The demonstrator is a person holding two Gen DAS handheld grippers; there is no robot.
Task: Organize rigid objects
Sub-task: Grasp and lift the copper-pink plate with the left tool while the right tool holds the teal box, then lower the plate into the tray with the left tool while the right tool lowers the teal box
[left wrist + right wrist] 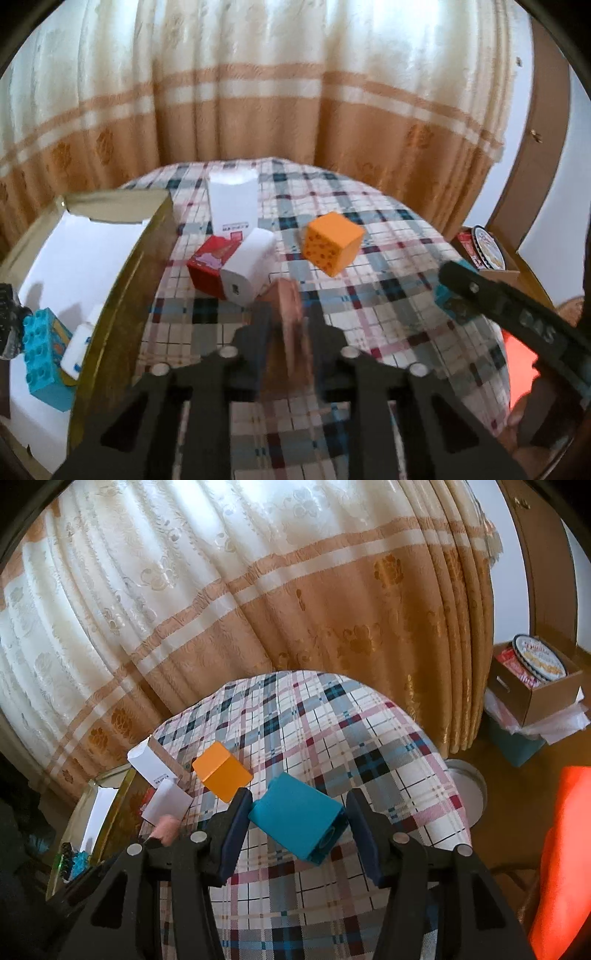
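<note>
1. Where the left wrist camera looks down the plaid table (369, 229), a gold-sided box (122, 266) with a white lining sits at the left edge. Inside it, at the near end, lie a bright blue studded brick (40, 343) on a teal block and a small white bottle-like piece (79, 343) beside them; a dark object at the frame's edge is too cut off to name.
2. From the same view, the left gripper (290, 314) is pressed nearly together on a thin pinkish-brown piece (291, 314), blurred, standing on edge between the pads just above the cloth. Beyond it a red box (208, 264) and a white box (249, 271) touch each other, a taller white carton (231, 206) stands behind them, and an orange cube (332, 243) with darker dots on one face sits apart to the right.
3. Seen from the right wrist camera, the right gripper (295, 823) pinches a teal block (299, 821), smooth-sided, tilted, with a round hollow at its near end, held over the plaid cloth. The orange cube (221, 775) rests just beyond the left finger.
4. Off the table at the right, a cardboard box (543, 694) holds a round patterned tin and red packets.
</note>
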